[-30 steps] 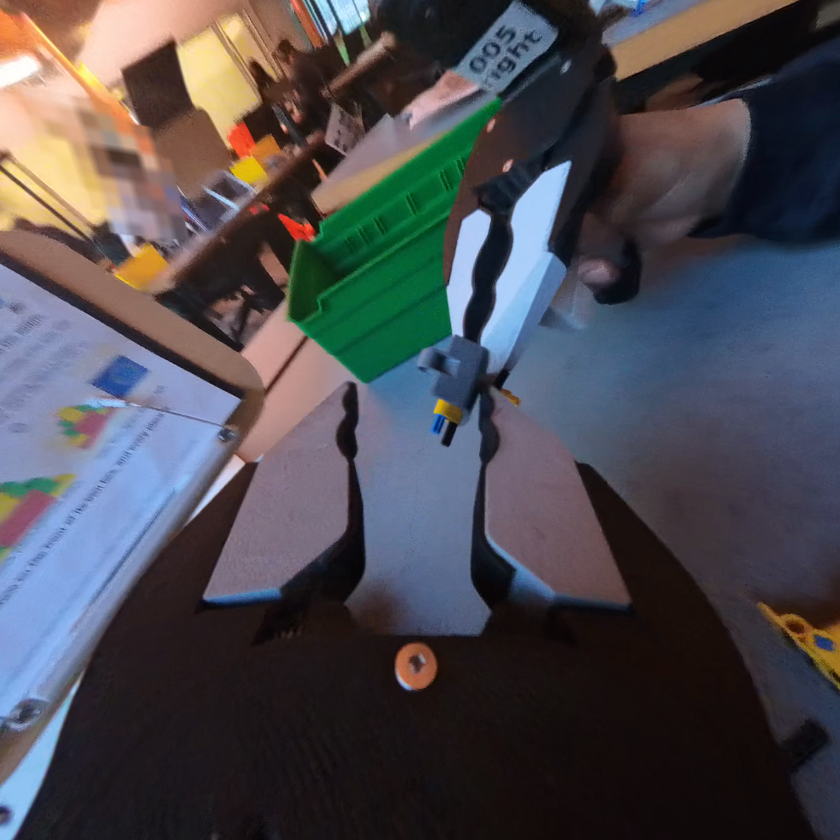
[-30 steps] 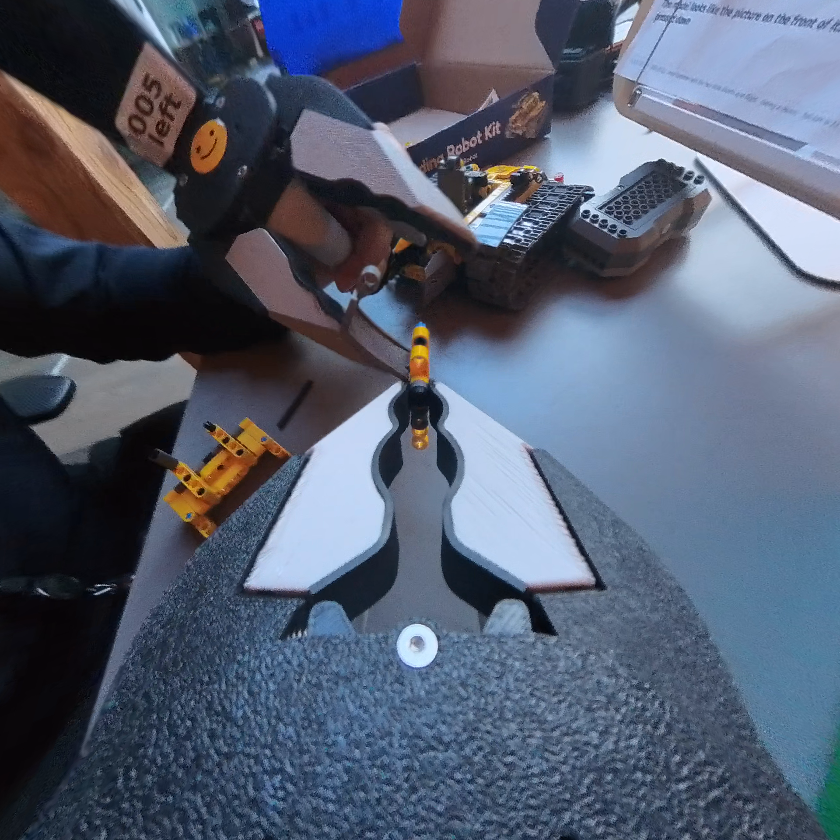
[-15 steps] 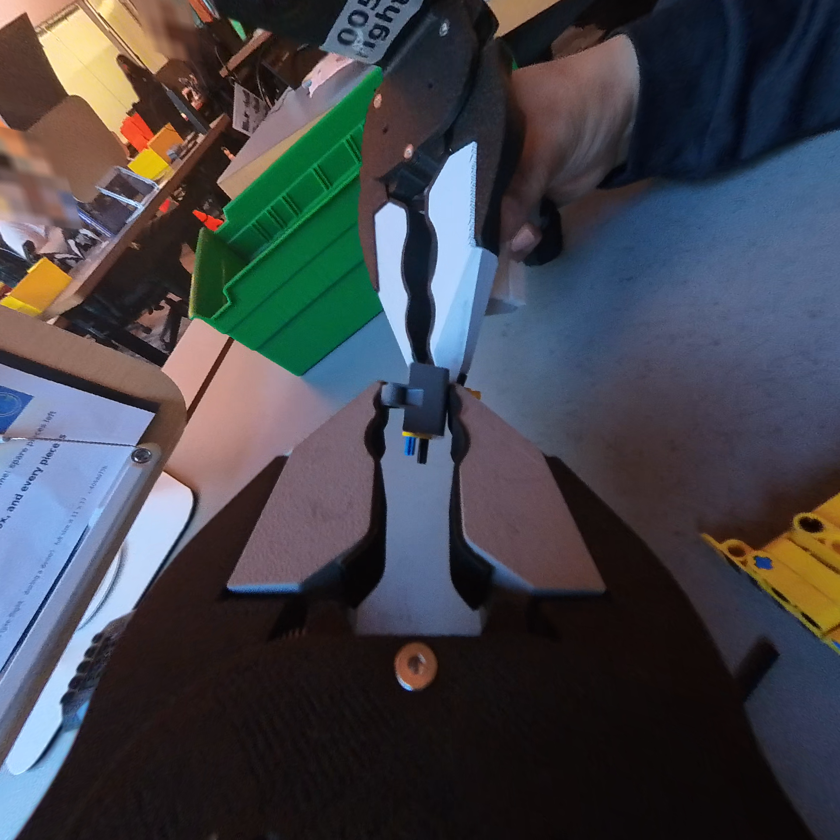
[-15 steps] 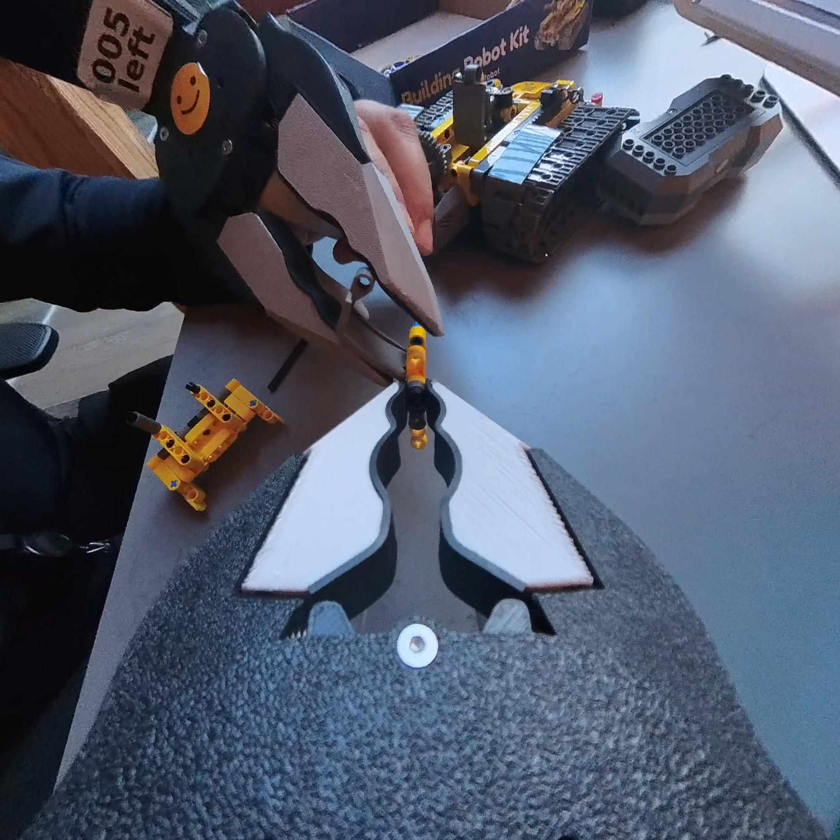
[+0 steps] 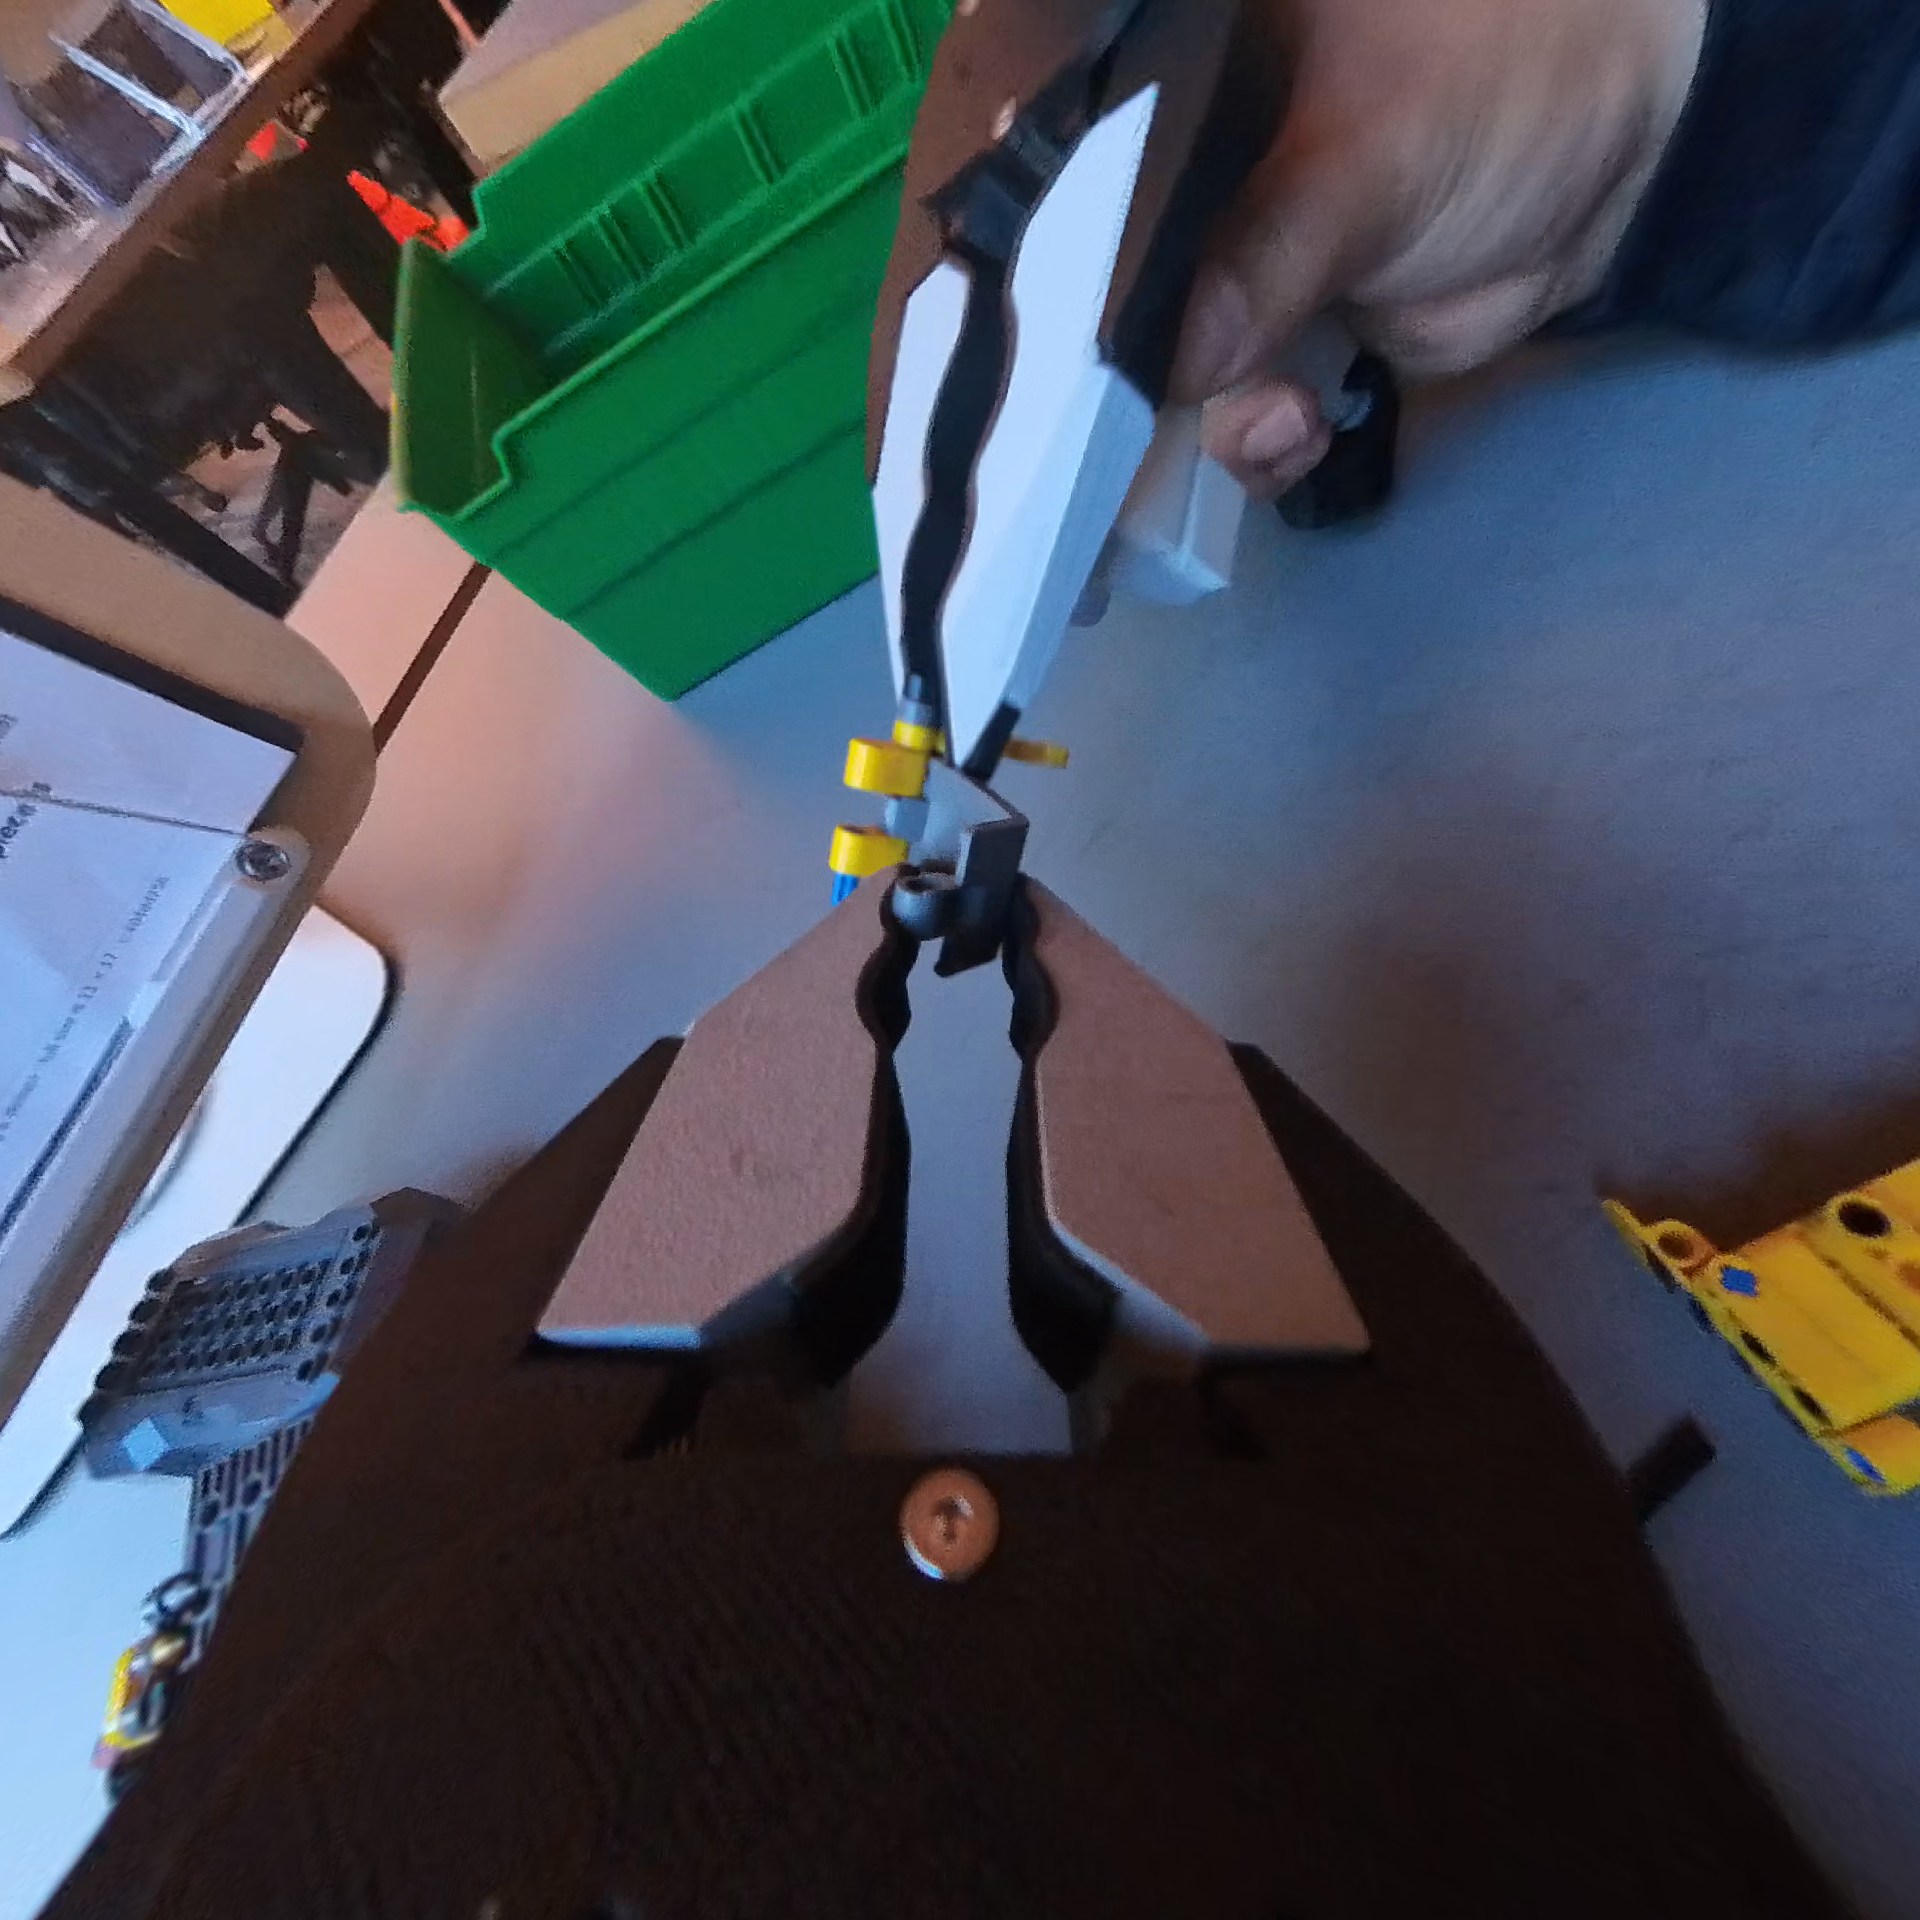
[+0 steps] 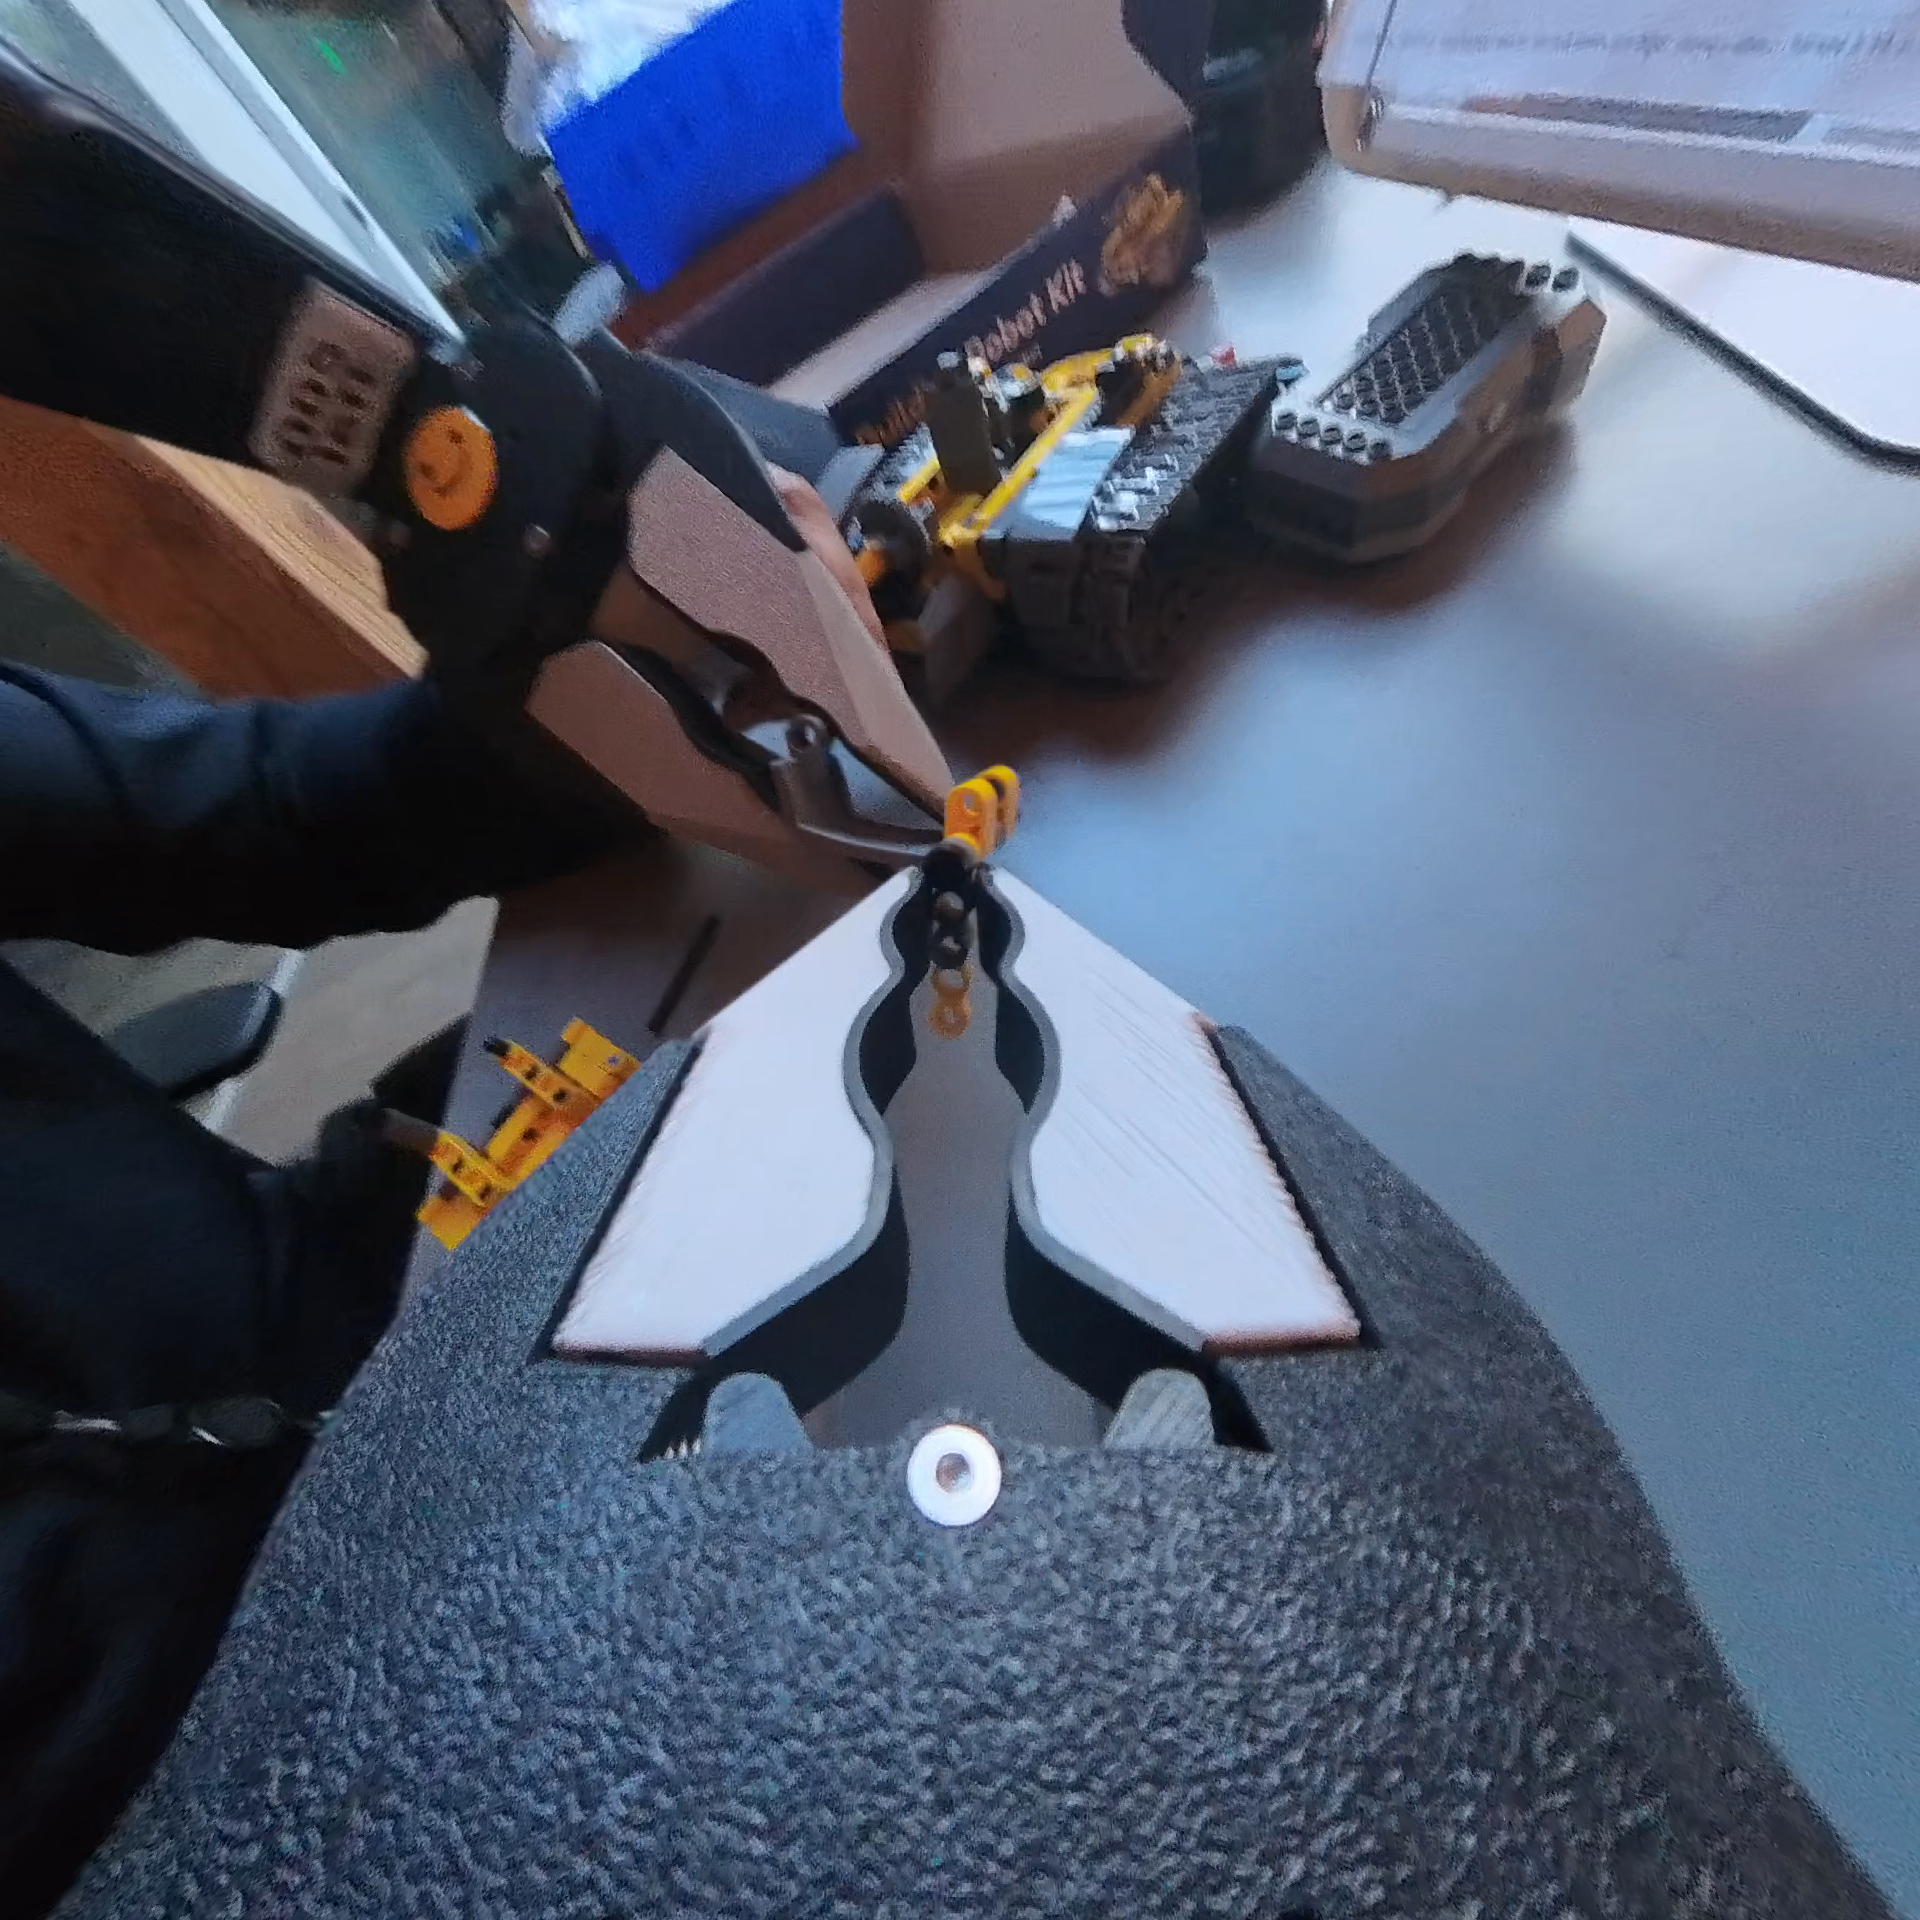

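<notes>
My left gripper [image 5: 956, 920] is shut on a small dark grey angled connector [image 5: 982, 868]. My right gripper [image 6: 951, 883] is shut on a thin black and yellow pin assembly [image 6: 948, 951] with a yellow connector [image 6: 982, 810] at its far end. The two grippers meet tip to tip above the table, and the two pieces touch. In the left wrist view the right gripper [image 5: 951, 727] comes down from above with yellow connectors [image 5: 883, 764] at its tips. In the right wrist view the left gripper [image 6: 914, 821] reaches in from the left with the grey connector [image 6: 810, 764].
A green bin [image 5: 644, 416] stands behind the grippers, and a paper stand [image 5: 156, 831] is at the left. A black and yellow tracked model [image 6: 1070, 499], a grey studded hull [image 6: 1423, 395], a dark box [image 6: 1039, 301], a yellow beam assembly [image 6: 520, 1122] and a black axle [image 6: 681, 977] lie on the table [image 6: 1455, 935]. Both grippers' tips are close together, under 4 cm apart.
The two grippers have closed the gap and now meet at the tips. The grey connector has turned and touches the yellow end of the right gripper's piece. Both views have swung.
</notes>
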